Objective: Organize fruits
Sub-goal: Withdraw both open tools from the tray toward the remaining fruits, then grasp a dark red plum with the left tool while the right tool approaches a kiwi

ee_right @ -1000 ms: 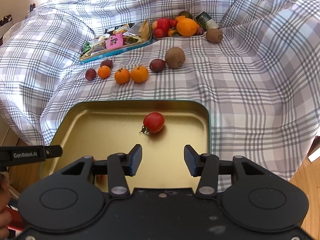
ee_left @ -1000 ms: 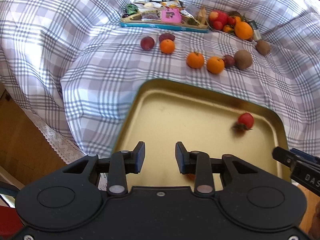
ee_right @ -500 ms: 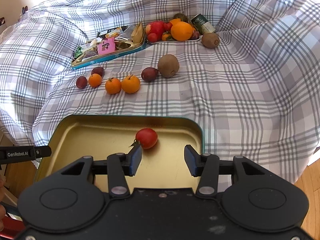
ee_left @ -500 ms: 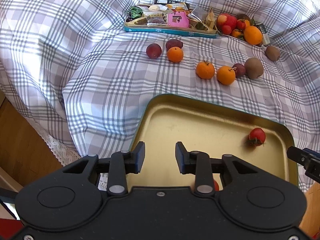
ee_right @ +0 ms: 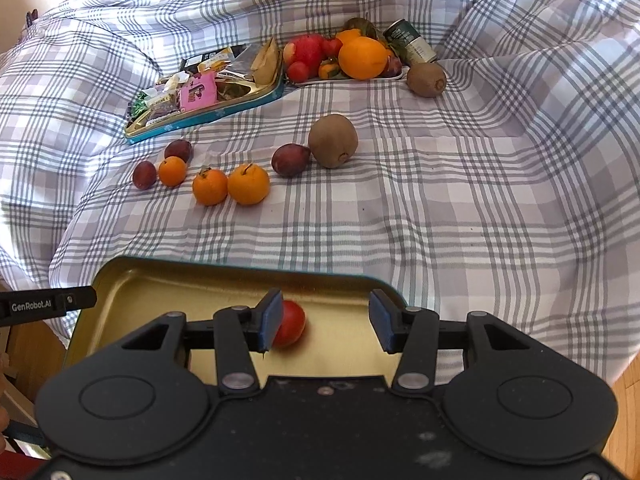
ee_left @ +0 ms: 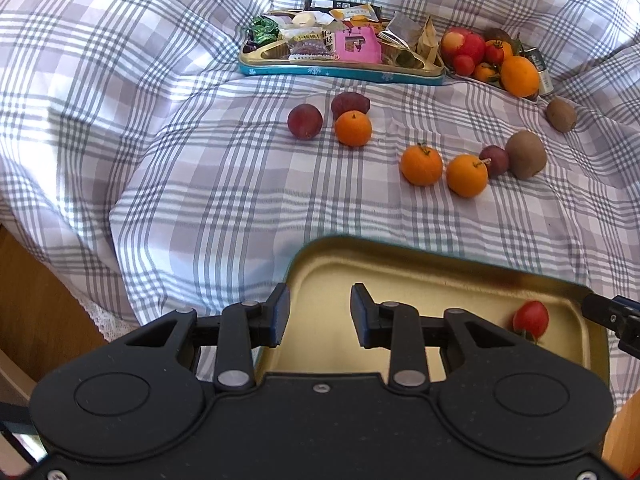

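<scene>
1. The left tool (ee_left: 319,316) is matte black plastic with flat, blue-edged pads; its jaws stand apart with nothing between them, above the near left corner of the gold tray (ee_left: 400,256).
2. The right tool (ee_right: 324,322) is of the same build and also stands wide apart, empty. Its left pad overlaps the tomato (ee_right: 291,323) in the right wrist view; whether they touch cannot be told.
3. The gold tray is a shallow metal tin with rounded corners, a dull brushed floor and a dark teal outer rim. It rests on the checked cloth (ee_right: 460,208).
4. The tomato is smooth, glossy and red, a small stem showing. It is the only fruit lying in the tray, toward its right end in the left wrist view.
5. The checked cloth is soft, rumpled fabric in grey, lilac and white plaid.
6. Loose on the cloth beyond the tray lie three round, dimpled oranges (ee_left: 422,164), three dark, smooth plums (ee_left: 305,121) and two fuzzy brown kiwis (ee_right: 333,141).
7. Farther back, a teal-sided snack tin (ee_left: 340,70) holds crinkled wrappers; beside it lies a fruit pile (ee_right: 344,56) of red and orange pieces, with a metal can (ee_right: 410,46) just behind.
</scene>
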The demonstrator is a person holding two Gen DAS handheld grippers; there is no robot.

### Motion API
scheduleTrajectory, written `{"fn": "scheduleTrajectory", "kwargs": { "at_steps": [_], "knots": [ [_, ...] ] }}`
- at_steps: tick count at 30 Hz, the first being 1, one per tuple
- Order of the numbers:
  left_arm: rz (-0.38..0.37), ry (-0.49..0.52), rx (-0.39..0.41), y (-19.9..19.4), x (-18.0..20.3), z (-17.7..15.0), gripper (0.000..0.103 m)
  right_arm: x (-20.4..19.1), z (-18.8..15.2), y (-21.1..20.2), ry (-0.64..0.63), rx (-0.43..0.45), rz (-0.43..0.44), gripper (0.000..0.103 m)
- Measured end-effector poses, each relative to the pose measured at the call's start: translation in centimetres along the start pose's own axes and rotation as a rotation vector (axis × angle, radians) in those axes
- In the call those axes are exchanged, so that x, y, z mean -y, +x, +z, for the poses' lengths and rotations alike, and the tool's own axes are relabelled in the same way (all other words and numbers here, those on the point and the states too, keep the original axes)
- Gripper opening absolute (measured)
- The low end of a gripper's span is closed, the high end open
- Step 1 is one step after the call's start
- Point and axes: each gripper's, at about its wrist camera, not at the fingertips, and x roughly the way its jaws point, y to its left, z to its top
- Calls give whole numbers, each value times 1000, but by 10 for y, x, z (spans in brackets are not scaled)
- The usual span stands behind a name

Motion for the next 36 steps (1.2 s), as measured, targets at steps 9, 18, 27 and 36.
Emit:
{"fn": "scheduleTrajectory", "kwargs": {
  "at_steps": [9, 18, 27, 36],
  "knots": [
    [19, 20, 25, 19, -2, 31, 42, -1, 28, 23, -11, -5, -13, 51],
    [20, 30, 44, 42, -4, 65, 42, -4, 57, 48, -27, 7, -20, 53],
    [28, 45, 62, 68, -6, 96, 42, -12, 85, 75, -35, 13, -25, 56],
    [-8, 23, 64, 93, -6, 122, 42, -10, 106, 97, -17, 22, -32, 57]
  ]
}}
